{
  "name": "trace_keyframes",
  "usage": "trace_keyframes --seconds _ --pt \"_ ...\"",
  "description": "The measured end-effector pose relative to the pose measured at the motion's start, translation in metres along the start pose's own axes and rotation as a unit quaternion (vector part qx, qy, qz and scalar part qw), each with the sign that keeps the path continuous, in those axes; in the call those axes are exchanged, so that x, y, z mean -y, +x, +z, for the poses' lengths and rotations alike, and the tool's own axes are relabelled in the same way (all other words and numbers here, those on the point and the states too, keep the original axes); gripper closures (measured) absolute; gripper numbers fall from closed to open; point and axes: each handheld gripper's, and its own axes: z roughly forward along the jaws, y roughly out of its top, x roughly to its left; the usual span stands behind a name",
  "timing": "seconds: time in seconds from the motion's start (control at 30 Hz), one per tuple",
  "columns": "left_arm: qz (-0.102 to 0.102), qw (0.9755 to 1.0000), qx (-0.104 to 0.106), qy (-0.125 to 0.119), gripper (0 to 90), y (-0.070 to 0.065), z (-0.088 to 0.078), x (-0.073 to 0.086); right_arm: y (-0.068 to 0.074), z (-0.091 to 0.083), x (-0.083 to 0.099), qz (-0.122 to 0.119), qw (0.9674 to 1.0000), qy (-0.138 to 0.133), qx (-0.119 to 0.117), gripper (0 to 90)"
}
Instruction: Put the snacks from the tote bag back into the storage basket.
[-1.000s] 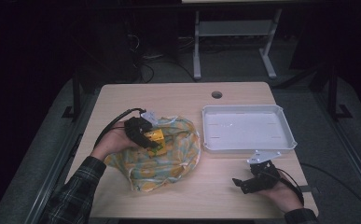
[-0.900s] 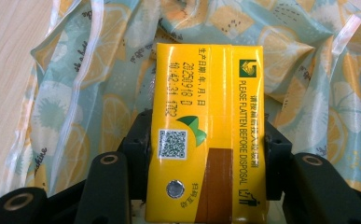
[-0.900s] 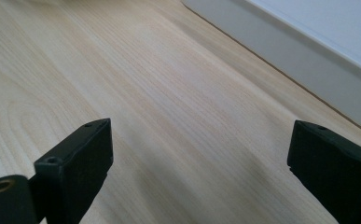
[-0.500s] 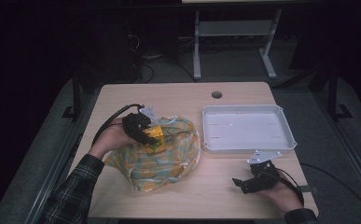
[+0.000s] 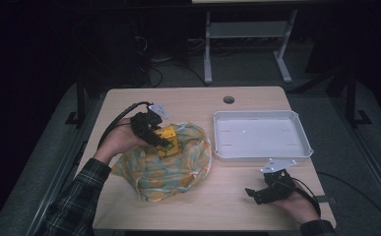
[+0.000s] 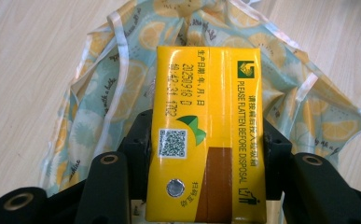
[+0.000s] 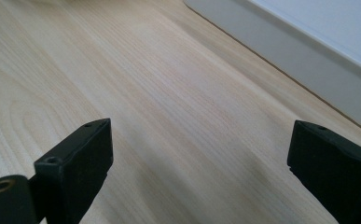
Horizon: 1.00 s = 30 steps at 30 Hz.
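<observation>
You grip the yellow rectangular drink carton [image 6: 206, 140] in left gripper [image 5: 159, 142] above lemon-print cloth bag [image 5: 178, 169]; lift clear, probably toward white plastic tray [image 5: 257, 152]; right gripper [image 5: 254, 192] gapes wide, empty.

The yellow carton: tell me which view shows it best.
The left gripper view. There the yellow carton is close up, printed face legible, clamped between the left gripper jaws above the lemon-print bag. The high view gives a small yellow block. The right gripper view looks at the table and tray.
</observation>
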Motion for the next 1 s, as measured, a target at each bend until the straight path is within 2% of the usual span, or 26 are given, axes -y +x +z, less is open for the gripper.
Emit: trace_keyframes --seconds 0.6,0.87,1.0 --pt "-0.005 0.9998 0.011 -0.016 50.5 -0.006 -0.006 -0.023 0.001 0.001 0.000 0.001 1.0000 0.001 -0.003 6.3" --pt "0.005 0.9996 0.016 -0.023 50.5 -0.008 -0.007 -0.046 0.002 0.001 -0.001 0.003 1.0000 0.002 -0.004 6.3" --pt "0.007 0.9995 0.016 -0.025 50.5 -0.010 -0.005 -0.053 0.002 0.000 -0.001 0.002 1.0000 -0.002 -0.005 6.3"
